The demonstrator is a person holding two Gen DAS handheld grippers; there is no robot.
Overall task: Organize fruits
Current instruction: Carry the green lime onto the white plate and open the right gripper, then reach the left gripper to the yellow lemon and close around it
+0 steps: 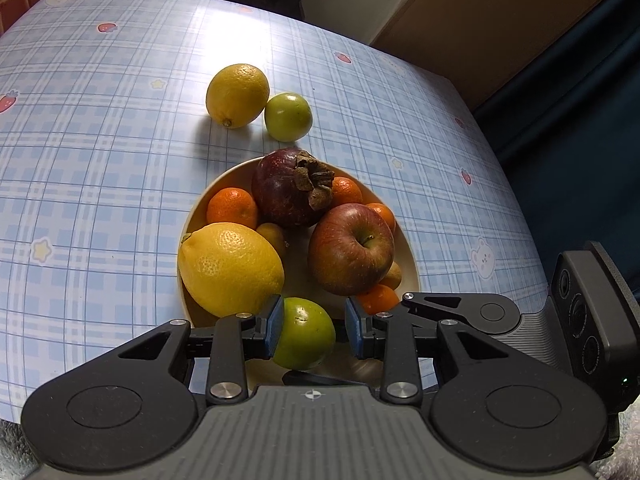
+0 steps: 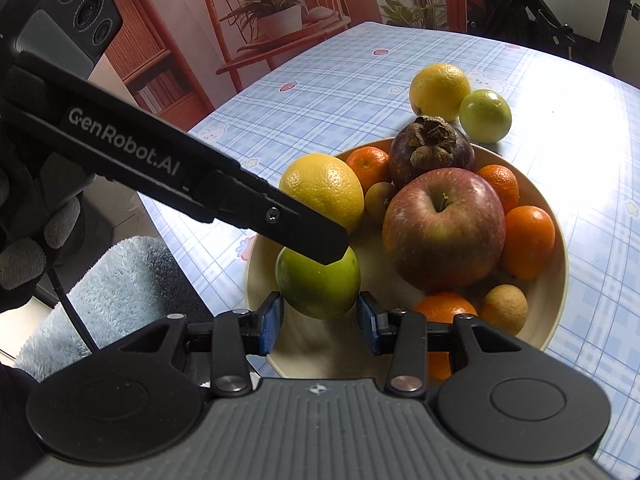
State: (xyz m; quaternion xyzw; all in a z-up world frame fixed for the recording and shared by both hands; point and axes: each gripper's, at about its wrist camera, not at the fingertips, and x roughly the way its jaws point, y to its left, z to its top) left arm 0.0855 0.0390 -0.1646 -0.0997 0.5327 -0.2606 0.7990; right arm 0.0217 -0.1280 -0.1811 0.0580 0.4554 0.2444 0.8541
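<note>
The plaid tabletop [image 1: 100, 160] is carrying a cream bowl [image 1: 408, 256] piled with fruit. In the right wrist view the bowl is sitting just ahead of the right gripper [image 2: 320, 320], and the left gripper [image 1: 310, 326] is reaching in from 10 o'clock, one of its fingers lying across the top of the green fruit [image 2: 320, 284].

The apple [image 2: 444, 232] is lying in the middle of the bowl, stem up. The lemon [image 1: 230, 268] is resting at 9 o'clock of the apple against the bowl's rim. The mangosteen [image 1: 280, 196] is sitting at 12 o'clock of the apple, its dry calyx facing the cameras. A far lemon [image 1: 238, 94] is lying outside the bowl on the tabletop, touching a far green fruit [image 1: 288, 116] at its 4 o'clock.

The green fruit is sitting at the near edge of the bowl, at 7 o'clock of the apple. The right gripper is clamping on it, its blue pads pressing the fruit's near end from 3 and 9 o'clock. The left gripper is hovering over the same fruit with its pads a little apart and gripping nothing.

Tangerines [image 1: 232, 208] are filling the gaps around the apple and mangosteen. A small brown fruit [image 2: 504, 306] is lying at 5 o'clock of the apple.
</note>
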